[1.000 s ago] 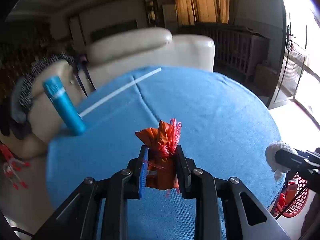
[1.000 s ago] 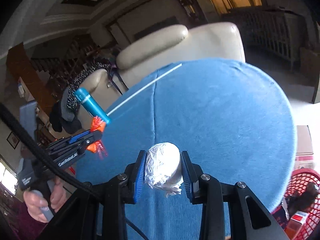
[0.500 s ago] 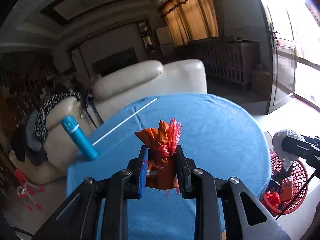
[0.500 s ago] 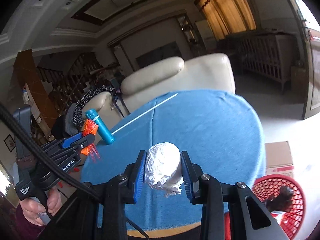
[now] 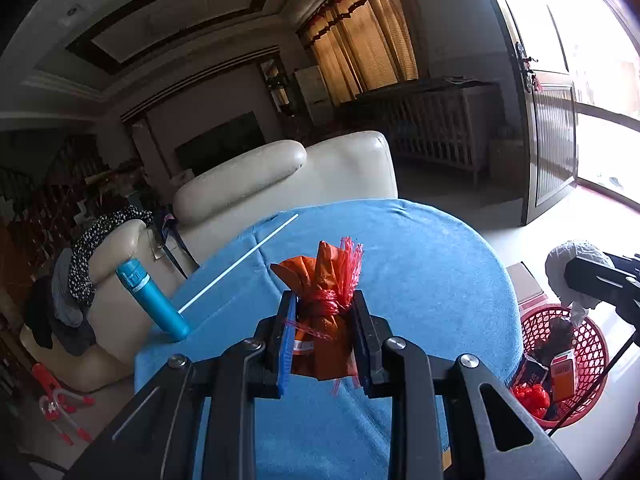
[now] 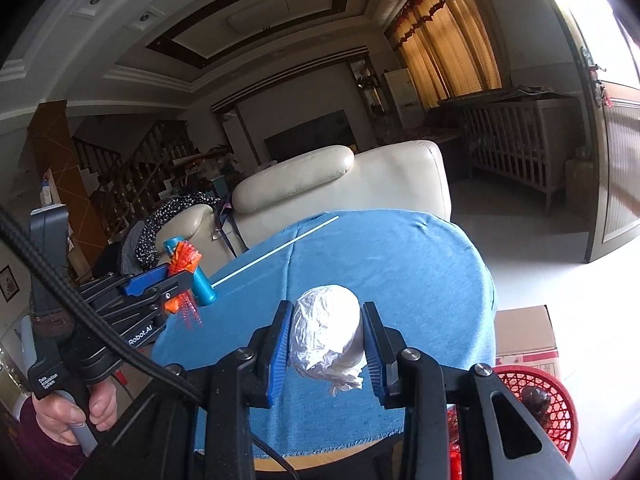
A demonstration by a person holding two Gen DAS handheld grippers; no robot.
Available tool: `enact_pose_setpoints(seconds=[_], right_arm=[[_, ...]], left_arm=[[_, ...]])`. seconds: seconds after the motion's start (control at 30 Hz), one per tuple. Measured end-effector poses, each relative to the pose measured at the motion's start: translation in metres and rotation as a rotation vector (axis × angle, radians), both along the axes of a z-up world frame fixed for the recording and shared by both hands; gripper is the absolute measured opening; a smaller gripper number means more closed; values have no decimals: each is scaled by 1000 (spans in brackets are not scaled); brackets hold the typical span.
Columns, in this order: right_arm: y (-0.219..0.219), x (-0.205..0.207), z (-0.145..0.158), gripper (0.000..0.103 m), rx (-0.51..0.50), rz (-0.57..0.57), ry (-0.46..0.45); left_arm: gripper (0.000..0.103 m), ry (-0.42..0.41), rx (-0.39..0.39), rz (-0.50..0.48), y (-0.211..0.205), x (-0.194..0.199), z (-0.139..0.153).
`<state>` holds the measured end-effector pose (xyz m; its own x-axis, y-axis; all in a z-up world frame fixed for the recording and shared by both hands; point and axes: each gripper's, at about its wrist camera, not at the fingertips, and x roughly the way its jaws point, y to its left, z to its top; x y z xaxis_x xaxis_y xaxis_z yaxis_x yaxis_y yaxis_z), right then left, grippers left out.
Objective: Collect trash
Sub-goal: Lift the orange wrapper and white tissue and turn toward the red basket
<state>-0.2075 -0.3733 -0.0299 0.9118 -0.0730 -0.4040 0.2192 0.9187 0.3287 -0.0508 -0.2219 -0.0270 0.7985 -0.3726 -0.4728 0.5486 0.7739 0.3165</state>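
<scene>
My left gripper (image 5: pixel 322 340) is shut on a tied orange plastic bag (image 5: pixel 324 304), held in the air above the round table with the blue cloth (image 5: pixel 420 272). My right gripper (image 6: pixel 326 336) is shut on a white crumpled wad of plastic (image 6: pixel 326 330), held above the table's near edge. In the left wrist view the white wad (image 5: pixel 568 268) hangs above a red mesh basket (image 5: pixel 588 344) on the floor at the right. The basket (image 6: pixel 560 408) holds several pieces of trash. The left gripper with the orange bag (image 6: pixel 182 264) shows at the left of the right wrist view.
A teal bottle (image 5: pixel 150 300) stands on the table's left edge and a thin white stick (image 5: pixel 240 264) lies across the cloth. A cream sofa (image 5: pixel 280 184) stands behind the table. A cardboard box (image 6: pixel 524 332) sits on the floor beside the basket.
Both grippers have risen and pulled back from the table, each still holding its trash. The red basket has come into fuller view at the right.
</scene>
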Motion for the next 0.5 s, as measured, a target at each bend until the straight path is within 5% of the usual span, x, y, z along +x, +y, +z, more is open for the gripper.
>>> enact_pose_setpoints(seconds=[0.5], right_arm=[[-11, -15, -2, 36, 16, -26, -10]], left_arm=[[27, -11, 28, -28, -14, -12, -5]])
